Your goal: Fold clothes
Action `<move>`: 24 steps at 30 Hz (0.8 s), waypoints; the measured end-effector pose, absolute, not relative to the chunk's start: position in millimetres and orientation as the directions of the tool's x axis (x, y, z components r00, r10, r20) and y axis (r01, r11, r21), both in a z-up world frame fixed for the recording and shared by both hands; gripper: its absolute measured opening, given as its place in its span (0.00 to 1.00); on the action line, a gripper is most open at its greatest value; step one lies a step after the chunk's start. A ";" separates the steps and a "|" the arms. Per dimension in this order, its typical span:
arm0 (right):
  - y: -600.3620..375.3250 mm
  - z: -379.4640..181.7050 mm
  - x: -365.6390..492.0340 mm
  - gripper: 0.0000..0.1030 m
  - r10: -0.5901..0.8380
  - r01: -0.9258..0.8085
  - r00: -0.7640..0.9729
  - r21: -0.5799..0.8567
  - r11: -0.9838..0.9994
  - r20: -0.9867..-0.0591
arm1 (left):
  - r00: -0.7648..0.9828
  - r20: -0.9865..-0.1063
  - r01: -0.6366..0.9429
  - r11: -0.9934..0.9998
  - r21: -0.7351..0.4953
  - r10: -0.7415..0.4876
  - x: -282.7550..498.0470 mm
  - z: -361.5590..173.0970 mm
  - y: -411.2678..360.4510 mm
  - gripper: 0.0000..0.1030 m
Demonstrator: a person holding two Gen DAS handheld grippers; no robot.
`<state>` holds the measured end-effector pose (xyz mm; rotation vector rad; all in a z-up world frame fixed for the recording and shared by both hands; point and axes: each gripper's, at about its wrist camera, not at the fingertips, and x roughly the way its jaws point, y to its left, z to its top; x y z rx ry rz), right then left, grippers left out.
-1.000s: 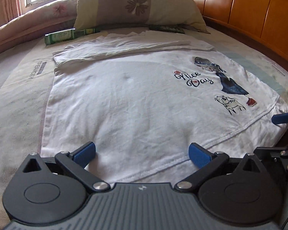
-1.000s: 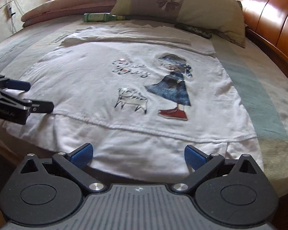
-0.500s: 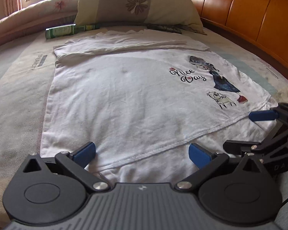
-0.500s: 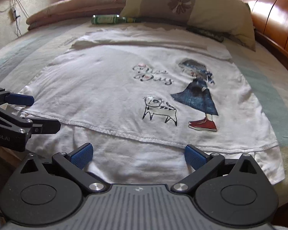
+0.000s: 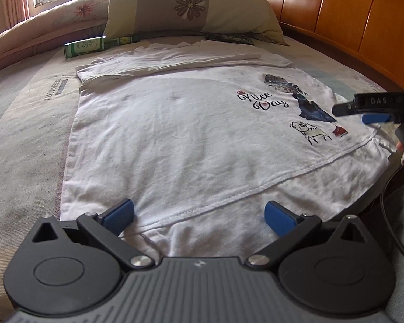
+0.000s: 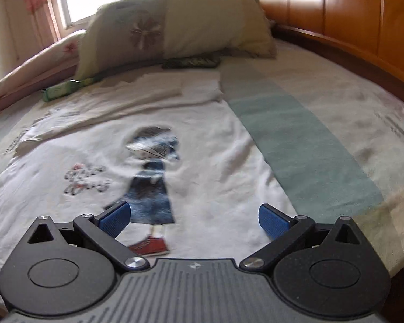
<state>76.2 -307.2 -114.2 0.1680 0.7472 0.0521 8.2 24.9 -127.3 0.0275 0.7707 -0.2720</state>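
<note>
A white T-shirt (image 5: 175, 134) with a girl, a cat and "Nice Day" printed on it lies flat on the bed, its far end folded over. My left gripper (image 5: 199, 214) stands open just above the hem at the near edge, nothing between its blue pads. In the right wrist view the same shirt (image 6: 202, 140) fills the foreground, and my right gripper (image 6: 194, 219) hangs open over the printed girl's legs and the red shoe. From the left wrist view the right gripper (image 5: 363, 113) shows at the far right, above the shirt's corner.
A flowered pillow (image 5: 191, 2) leans at the head of the bed, with a green bottle (image 5: 91, 46) and a dark remote (image 5: 229, 37) in front of it. The wooden headboard (image 5: 350, 13) runs along the right. A rolled quilt (image 5: 40, 32) lies far left.
My right gripper has moved forward and up over the shirt's print, past the hem. The left gripper has stayed near the hem, shifting only slightly. Both remain open.
</note>
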 end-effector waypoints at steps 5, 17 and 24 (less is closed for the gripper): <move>-306.6 -118.2 44.2 1.00 0.070 -0.028 0.727 0.073 0.997 -0.683 | 0.673 -0.698 0.261 0.962 -0.083 -0.243 10.1 -126.2 26.9 0.99; -298.5 -103.5 119.6 1.00 0.131 -0.055 0.751 0.137 0.989 -0.647 | 0.682 -0.704 0.262 0.965 -0.015 -0.196 10.9 -128.1 18.5 0.99; -315.6 -121.0 105.7 1.00 0.142 -0.036 0.767 0.179 0.983 -0.625 | 0.646 -0.738 0.259 0.965 -0.032 -0.197 18.2 -118.7 21.8 0.99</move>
